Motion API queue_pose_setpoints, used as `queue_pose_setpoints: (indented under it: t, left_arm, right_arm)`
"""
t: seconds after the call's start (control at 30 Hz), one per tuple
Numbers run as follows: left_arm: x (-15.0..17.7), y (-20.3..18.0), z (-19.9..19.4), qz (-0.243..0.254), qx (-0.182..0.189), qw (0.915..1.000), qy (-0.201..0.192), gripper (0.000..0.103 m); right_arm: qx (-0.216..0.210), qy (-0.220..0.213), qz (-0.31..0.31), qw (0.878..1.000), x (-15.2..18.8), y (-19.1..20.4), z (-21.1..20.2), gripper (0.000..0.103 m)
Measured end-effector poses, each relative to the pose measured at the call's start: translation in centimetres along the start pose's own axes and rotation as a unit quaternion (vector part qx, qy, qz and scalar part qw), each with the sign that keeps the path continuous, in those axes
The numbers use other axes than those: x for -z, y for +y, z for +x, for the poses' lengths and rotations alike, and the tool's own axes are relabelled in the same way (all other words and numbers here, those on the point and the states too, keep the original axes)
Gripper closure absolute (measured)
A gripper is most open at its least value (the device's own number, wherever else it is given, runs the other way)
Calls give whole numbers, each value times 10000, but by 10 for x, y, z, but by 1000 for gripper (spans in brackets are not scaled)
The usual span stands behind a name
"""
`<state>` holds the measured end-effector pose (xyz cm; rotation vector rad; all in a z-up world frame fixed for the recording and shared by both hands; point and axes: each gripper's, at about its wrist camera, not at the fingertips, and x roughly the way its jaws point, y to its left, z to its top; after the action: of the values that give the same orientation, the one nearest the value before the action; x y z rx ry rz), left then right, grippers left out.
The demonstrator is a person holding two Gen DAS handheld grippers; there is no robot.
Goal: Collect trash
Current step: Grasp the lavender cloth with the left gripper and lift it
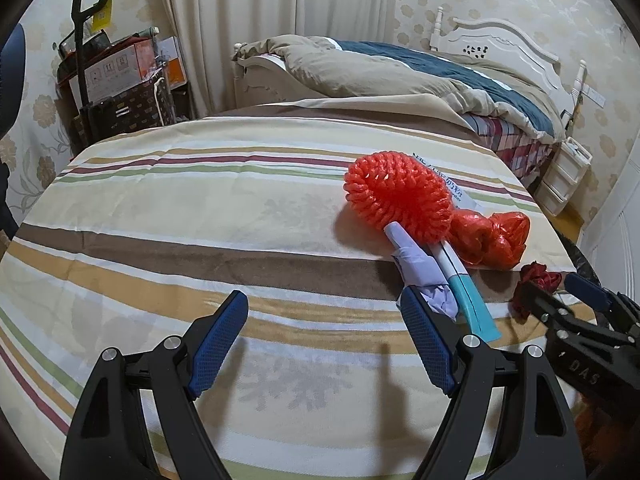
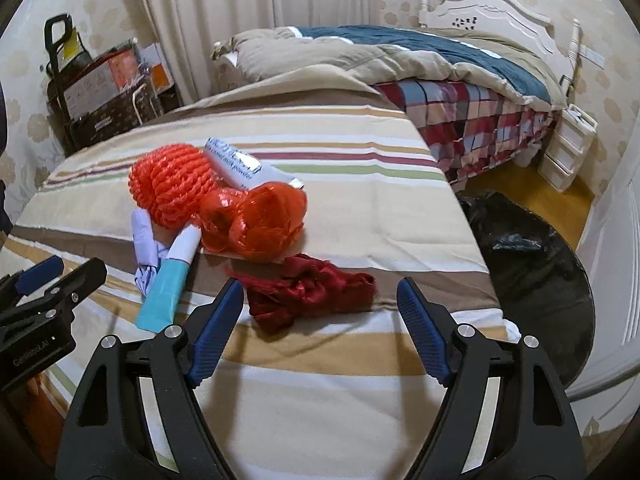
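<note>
Nearest the lens, the left gripper [image 1: 324, 308] is hanging over the striped cloth-covered table [image 1: 200, 216] with its blue-padded jaws spread wide and nothing between them; its right finger is sitting just beside a crumpled pale lilac paper wad [image 1: 420, 272]. The right gripper [image 2: 320, 300] is likewise standing wide apart and gripping nothing, its jaws framing a rumpled dark red satin cloth scrap [image 2: 308, 290] that is lying on the table just ahead of the fingertips.

Moving further out, a white and teal flat packet [image 2: 170, 280] is lying next to the lilac wad, both leaning toward a bright orange-red foam mesh sleeve [image 2: 168, 184] rolled into a ball. Touching it, a scrunched orange-red plastic bag [image 2: 256, 220] is resting against a white printed sachet [image 2: 244, 168]. All the trash is lying loose on the cloth, none of it in a container.

Off the table's right edge, a black plastic bin bag [image 2: 532, 248] is sitting on the floor; what it holds I cannot tell.

Beyond, an unmade bed with a beige and blue duvet [image 2: 400, 56] is filling the background.
</note>
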<state>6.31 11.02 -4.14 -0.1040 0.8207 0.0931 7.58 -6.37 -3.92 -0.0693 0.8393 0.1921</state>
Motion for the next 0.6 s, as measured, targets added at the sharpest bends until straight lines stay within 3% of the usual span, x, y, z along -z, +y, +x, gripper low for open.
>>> queue_pose_setpoints:
  t: [0.13, 0.6]
  left_arm:
    - [-2, 0, 5, -16, 42, 10000, 43, 24]
    - [-13, -23, 19, 95, 178, 9997, 100, 22]
  right_arm:
    - [-23, 103, -65, 9999, 2, 2, 3, 40]
    - [-111, 136, 137, 9998, 6, -13, 1, 43]
